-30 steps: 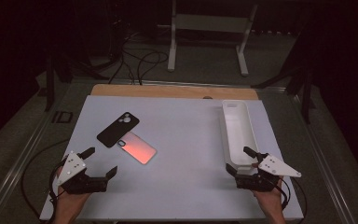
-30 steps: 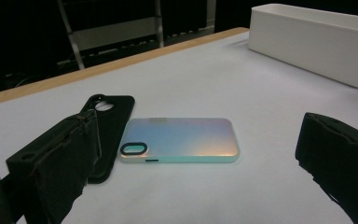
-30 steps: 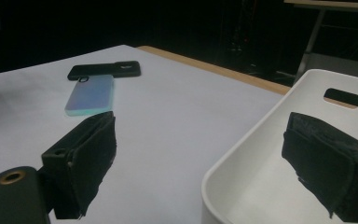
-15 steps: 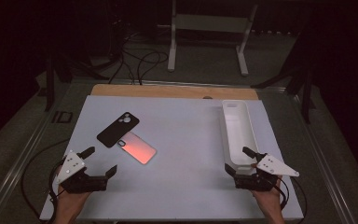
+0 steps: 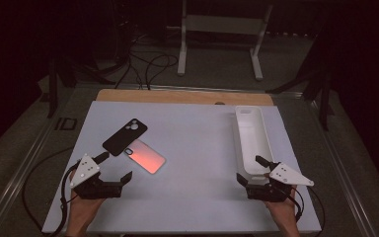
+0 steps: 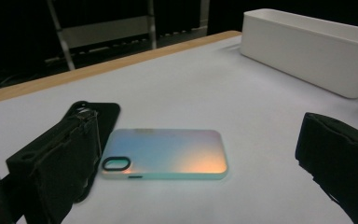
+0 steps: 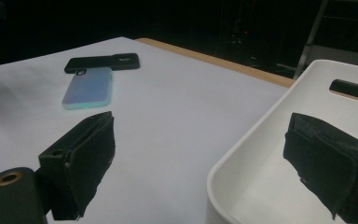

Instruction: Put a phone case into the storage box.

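I see a pale matte sheet (image 5: 197,148) covering the wooden table, whose bare edge (image 5: 177,96) faces a dark room with floor cables and a white metal stand (image 5: 222,29). My left gripper (image 5: 113,168), jaws wide, hovers just short of the iridescent pink-blue phone case (image 5: 145,155), which touches the black phone case (image 5: 125,137). My right gripper (image 5: 251,170), jaws wide, straddles the long white plastic bin's (image 5: 252,133) near end.

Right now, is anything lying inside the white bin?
No, the white bin shows a bare white floor in the high view.
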